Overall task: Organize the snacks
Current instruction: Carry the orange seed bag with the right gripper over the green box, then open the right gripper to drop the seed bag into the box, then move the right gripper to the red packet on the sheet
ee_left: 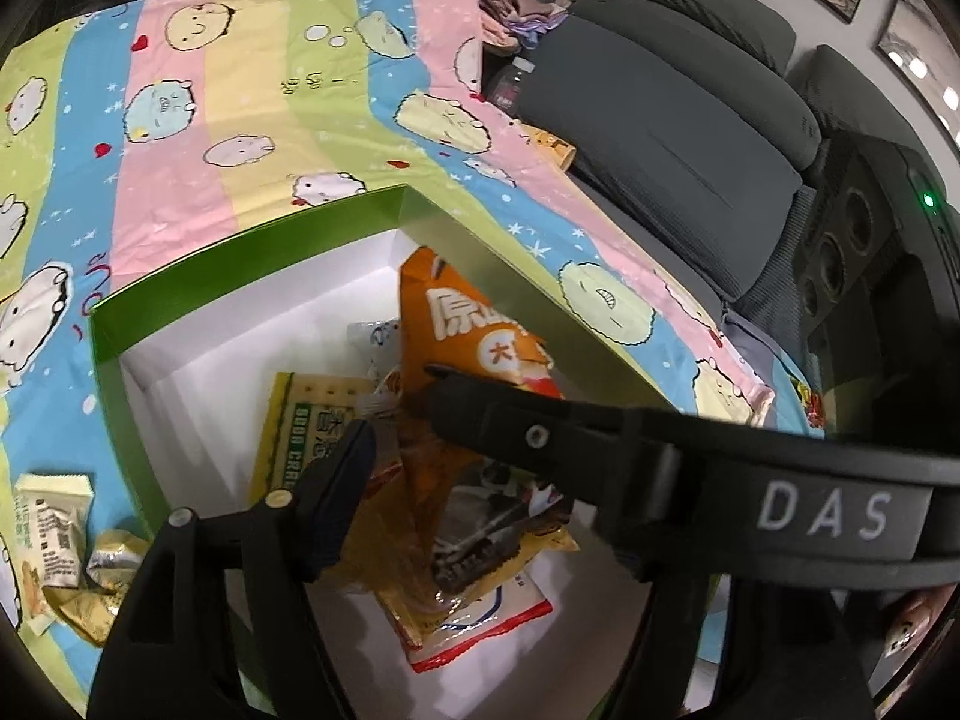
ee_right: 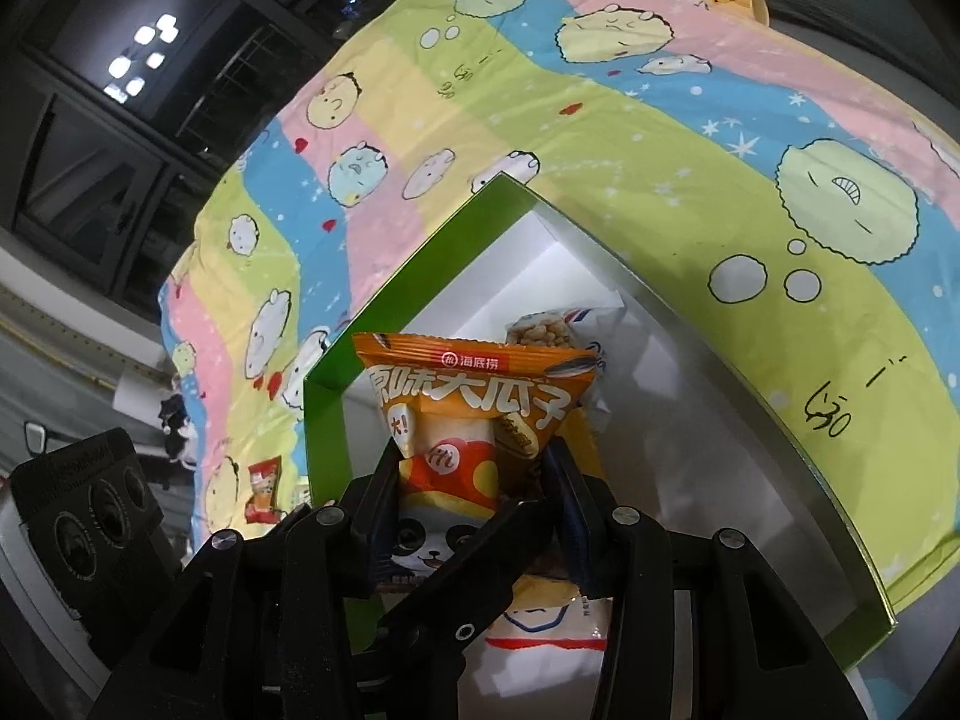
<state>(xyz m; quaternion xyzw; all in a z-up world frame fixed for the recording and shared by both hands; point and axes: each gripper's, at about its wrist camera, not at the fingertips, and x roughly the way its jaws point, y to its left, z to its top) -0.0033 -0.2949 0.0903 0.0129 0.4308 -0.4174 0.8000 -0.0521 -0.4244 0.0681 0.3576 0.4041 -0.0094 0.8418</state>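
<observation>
While over the green box (ee_right: pixel 327 420), dropping snacks in.
Right claw (ee_right: pixel 474 474) pinching orange seed bag (ee_right: pixel 480 387); left claw (ee_left: pixel 396 414) open, nothing pinched; next, letting go.

Green box (ee_left: pixel 252 234) with white inside sits on a striped cartoon-print sheet (ee_left: pixel 252 96); left gripper (ee_left: pixel 390 420) reaches over it, jaws apart, nothing pressed between the pads; below the fingers a pile of packets: orange snack bag (ee_left: pixel 462 312) standing at the far right wall, yellow-green cracker pack (ee_left: pixel 294 414) to its left, red-edged white packet (ee_left: pixel 480 618) nearest; two small packets (ee_left: pixel 54 528) lie on the sheet left of the box; grey sofa cushions (ee_left: pixel 660 120) far right.
</observation>
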